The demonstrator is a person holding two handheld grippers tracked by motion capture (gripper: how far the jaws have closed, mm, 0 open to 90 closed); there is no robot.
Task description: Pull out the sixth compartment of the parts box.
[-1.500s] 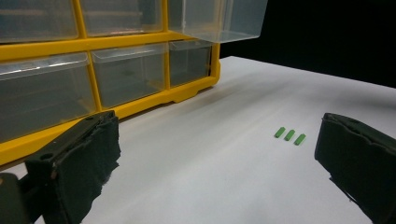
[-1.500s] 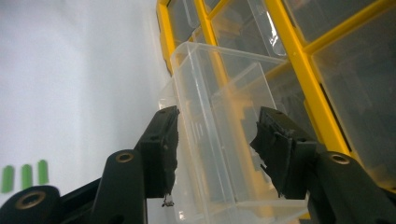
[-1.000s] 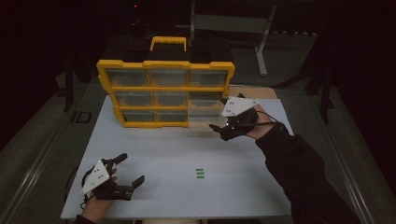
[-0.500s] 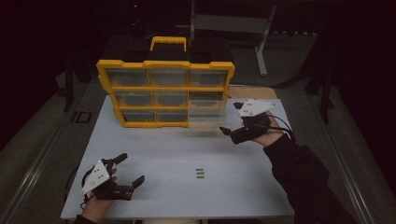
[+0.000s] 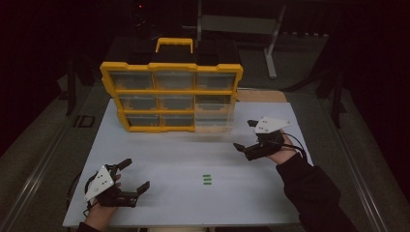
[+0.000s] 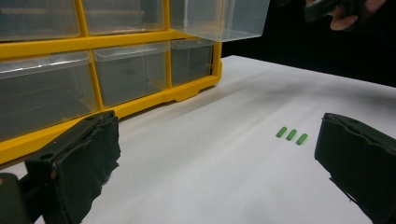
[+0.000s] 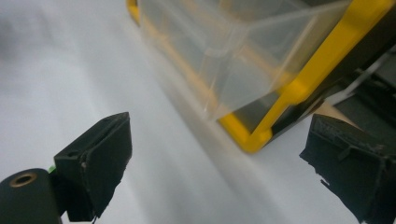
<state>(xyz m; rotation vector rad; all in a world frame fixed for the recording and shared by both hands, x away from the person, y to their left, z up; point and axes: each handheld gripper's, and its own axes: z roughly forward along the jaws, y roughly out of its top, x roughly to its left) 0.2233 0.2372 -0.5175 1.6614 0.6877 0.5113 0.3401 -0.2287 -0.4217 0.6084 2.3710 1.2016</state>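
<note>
A white counter (image 5: 183, 159) sits in a dark room, seen from above. At its far edge stands a yellow organizer case (image 5: 171, 96) with a yellow handle (image 5: 174, 44) on top and three rows of clear drawers. One clear drawer (image 5: 212, 121) at the case's lower right corner is pulled out toward the person, jutting past the yellow frame.

Near the middle of the counter, toward the person, lie three small green pieces (image 5: 206, 179), side by side and just apart from each other. Nothing touches them.

The left tongs (image 5: 129, 175) rest low at the near left corner of the counter, held in the person's left hand (image 5: 99, 210). Their two black padded jaws stand wide apart with nothing between them. In the left gripper view, the green pieces (image 6: 292, 135) lie on the white surface ahead, between the two jaws' lines but well beyond them, and the case (image 6: 93, 70) fills the upper left.

The right tongs (image 5: 245, 135) are held above the right side of the counter, just beside the pulled-out drawer, in a hand with a dark sleeve (image 5: 314, 193). Their jaws are also spread open and empty. In the right gripper view, the clear drawer (image 7: 243, 56) and the yellow frame corner appear between the jaws, close but not touched.
</note>
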